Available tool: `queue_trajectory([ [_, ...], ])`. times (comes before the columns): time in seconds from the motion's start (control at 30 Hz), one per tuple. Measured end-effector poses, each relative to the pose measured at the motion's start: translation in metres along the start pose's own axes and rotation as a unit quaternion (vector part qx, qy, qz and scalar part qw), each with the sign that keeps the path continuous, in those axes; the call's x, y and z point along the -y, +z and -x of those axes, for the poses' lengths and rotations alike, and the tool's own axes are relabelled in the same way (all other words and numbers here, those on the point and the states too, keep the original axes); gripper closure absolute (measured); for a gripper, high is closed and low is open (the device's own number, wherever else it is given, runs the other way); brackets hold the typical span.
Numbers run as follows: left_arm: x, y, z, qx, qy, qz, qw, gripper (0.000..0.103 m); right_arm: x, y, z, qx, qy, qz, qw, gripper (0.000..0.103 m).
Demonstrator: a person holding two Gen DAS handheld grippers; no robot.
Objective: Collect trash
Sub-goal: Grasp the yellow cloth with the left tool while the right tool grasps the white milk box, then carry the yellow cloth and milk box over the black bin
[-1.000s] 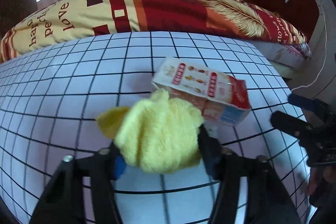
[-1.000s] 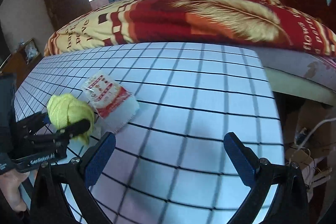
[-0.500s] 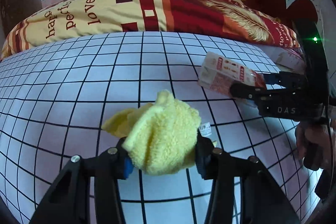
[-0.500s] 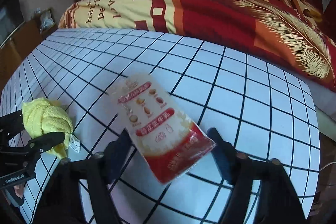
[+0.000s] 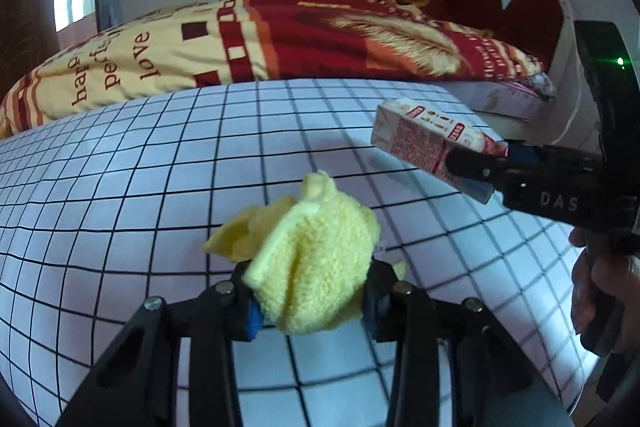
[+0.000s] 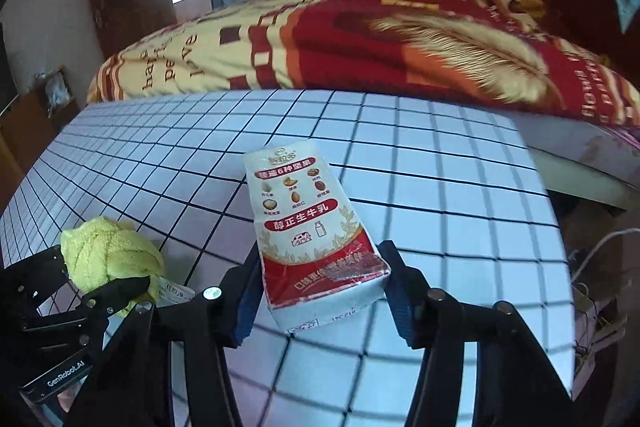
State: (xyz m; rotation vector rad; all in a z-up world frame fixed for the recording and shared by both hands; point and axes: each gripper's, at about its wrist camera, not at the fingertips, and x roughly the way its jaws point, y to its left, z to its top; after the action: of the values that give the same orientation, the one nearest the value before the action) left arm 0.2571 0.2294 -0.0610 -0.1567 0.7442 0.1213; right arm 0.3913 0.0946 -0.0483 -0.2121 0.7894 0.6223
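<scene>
While the right gripper (image 6: 320, 291) jaws clamp the milk carton (image 6: 312, 227), only its view shows the print; left gripper (image 5: 310, 301) jaws pinch the yellow cloth (image 5: 312, 267).

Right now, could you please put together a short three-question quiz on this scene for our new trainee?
1. True or false: the milk carton lies flat on the gridded table.
2. Which tool holds the yellow cloth? A) left tool B) right tool C) neither
3. Fill in: behind the table lies a bed with a red and yellow ____.

Key:
1. False; the right tool grips its red lower end and holds it above the table.
2. A
3. blanket
</scene>
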Motion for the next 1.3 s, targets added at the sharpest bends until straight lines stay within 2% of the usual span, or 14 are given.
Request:
queue_trajectory([
  [0.4,0.049,-0.028,0.052,0.025,-0.029,-0.038,0.9986,0.064,0.025,-0.053,0.107,0.045,-0.038,-0.006,0.998,0.050],
  [0.6,0.066,-0.039,0.067,0.024,-0.040,-0.046,0.9978,0.064,0.018,-0.074,0.131,0.051,-0.050,0.013,0.997,0.050],
  [1.03,0.110,-0.054,0.111,0.051,-0.065,-0.079,0.9934,0.064,0.023,-0.118,0.211,0.083,-0.074,0.001,0.994,0.050],
  [1.3,0.154,-0.070,0.130,0.057,-0.095,-0.109,0.9879,0.064,0.044,-0.156,0.260,0.097,-0.109,-0.020,0.989,0.050],
])
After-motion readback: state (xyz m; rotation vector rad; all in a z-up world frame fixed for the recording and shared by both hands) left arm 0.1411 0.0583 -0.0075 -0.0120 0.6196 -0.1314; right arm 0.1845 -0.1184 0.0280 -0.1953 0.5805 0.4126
